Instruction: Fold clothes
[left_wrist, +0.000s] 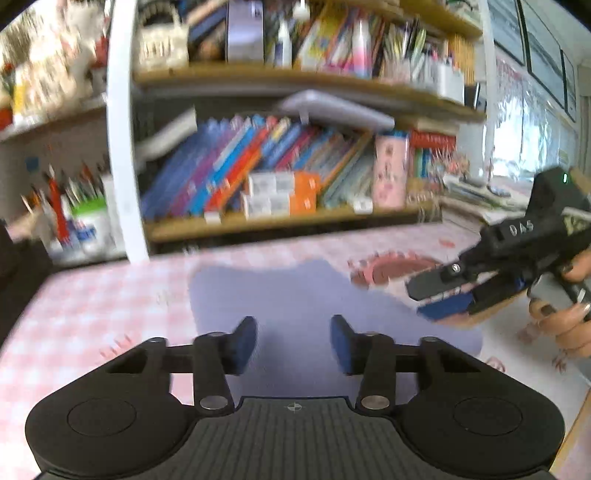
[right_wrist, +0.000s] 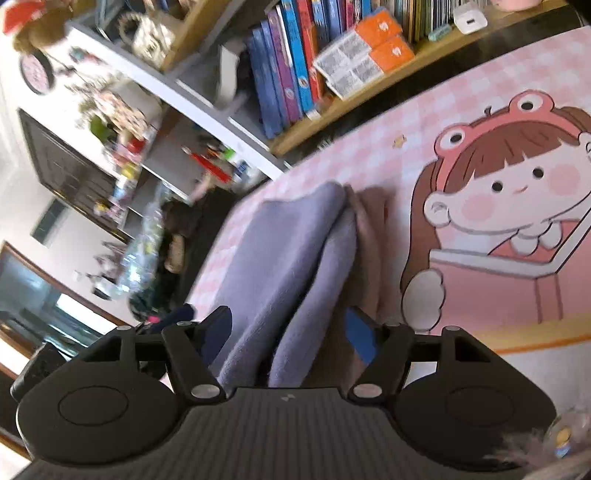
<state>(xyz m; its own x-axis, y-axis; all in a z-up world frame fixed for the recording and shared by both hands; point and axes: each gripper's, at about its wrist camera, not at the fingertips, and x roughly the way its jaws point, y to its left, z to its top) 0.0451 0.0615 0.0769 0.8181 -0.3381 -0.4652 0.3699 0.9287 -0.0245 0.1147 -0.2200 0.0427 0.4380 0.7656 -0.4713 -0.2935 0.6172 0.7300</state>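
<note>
A lavender cloth (left_wrist: 295, 302) lies on the pink checked table mat (left_wrist: 92, 306). In the right wrist view the same cloth (right_wrist: 280, 251) shows folded in thick layers. My left gripper (left_wrist: 293, 345) is open above the cloth's near part, holding nothing. My right gripper (right_wrist: 288, 336) is open, its blue-padded fingers either side of the folded cloth's near end. The right gripper also shows in the left wrist view (left_wrist: 443, 295), over the cloth's right edge, held by a hand.
A bookshelf (left_wrist: 280, 221) packed with books stands at the table's far edge. A pen holder (left_wrist: 70, 218) sits at the far left. The mat carries a cartoon girl print (right_wrist: 509, 221) to the right of the cloth.
</note>
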